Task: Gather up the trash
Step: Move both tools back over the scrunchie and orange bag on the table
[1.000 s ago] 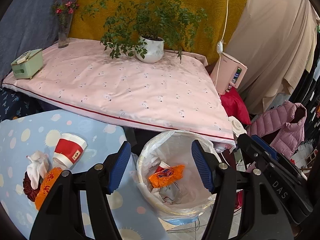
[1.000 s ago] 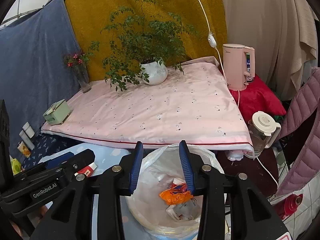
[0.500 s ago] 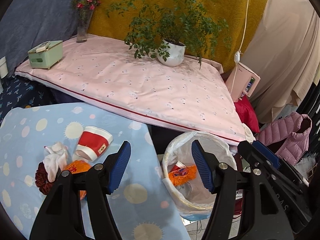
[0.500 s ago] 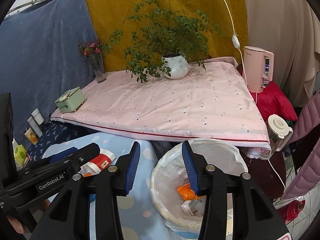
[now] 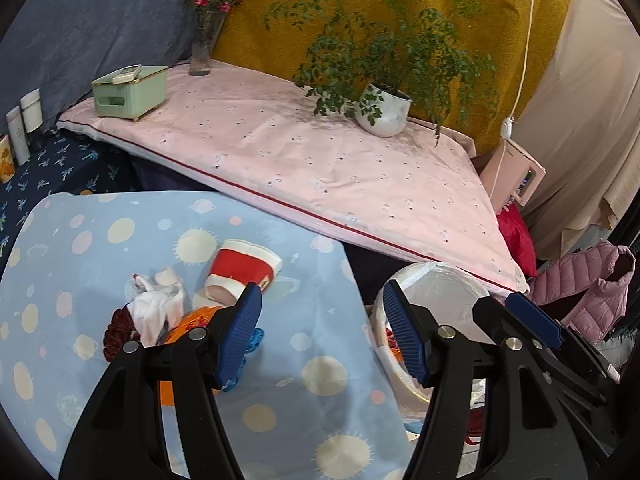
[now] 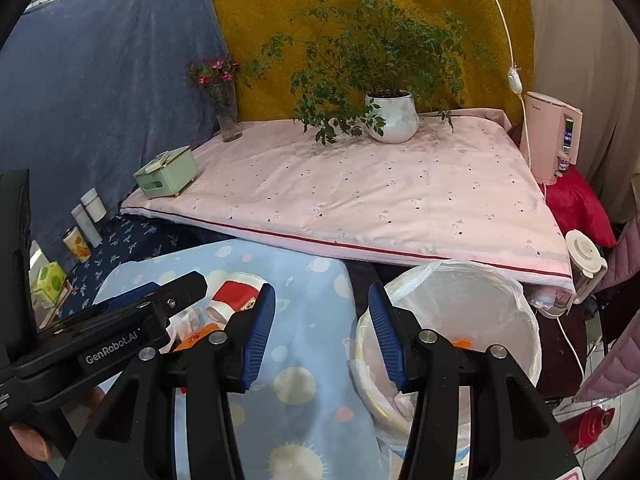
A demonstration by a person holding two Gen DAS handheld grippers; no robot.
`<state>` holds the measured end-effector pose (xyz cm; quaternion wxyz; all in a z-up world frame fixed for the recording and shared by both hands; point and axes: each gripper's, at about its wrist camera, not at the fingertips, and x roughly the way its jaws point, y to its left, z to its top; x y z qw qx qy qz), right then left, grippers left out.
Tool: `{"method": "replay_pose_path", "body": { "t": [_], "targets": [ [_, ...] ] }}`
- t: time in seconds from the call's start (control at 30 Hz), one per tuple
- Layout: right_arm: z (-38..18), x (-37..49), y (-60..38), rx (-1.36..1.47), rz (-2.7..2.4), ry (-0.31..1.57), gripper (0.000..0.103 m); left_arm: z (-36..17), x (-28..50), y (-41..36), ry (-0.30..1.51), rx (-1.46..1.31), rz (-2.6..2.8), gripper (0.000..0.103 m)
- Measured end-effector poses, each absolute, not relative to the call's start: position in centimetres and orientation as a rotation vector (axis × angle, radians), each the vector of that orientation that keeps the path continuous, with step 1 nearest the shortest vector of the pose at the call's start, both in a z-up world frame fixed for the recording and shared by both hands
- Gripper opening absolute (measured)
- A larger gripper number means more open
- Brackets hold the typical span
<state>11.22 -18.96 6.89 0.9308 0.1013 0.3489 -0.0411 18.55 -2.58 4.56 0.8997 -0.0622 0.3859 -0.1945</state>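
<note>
Now hovering over litter on spotted blue cloth (image 5: pixel 120 208)
Left gripper (image 5: pixel 322 336) parted, empty; right gripper (image 6: pixel 322 336) opening, empty; tipped red-and-white paper cup (image 5: pixel 240 270); crumpled white tissue (image 5: pixel 154 306); orange wrapper (image 5: pixel 188 326).

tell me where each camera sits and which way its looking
Left wrist: on the left gripper, angled down over the blue cloth table at the red paper cup; the right gripper shows at right.
Right wrist: on the right gripper, jaws opening and empty, between table and lined bin; the left gripper shows at left.
Shared: cup, bin, potted plant.
</note>
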Motion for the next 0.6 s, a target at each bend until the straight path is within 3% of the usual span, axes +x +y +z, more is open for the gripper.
{"method": "replay_pose_path", "body": {
  "t": [0.6],
  "targets": [
    [4.2,13.2,-11.1,0.140,0.023,0.805,0.048,0.9,19.4,6.3,0.838,-0.180,-0.244,0.060]
  ]
}}
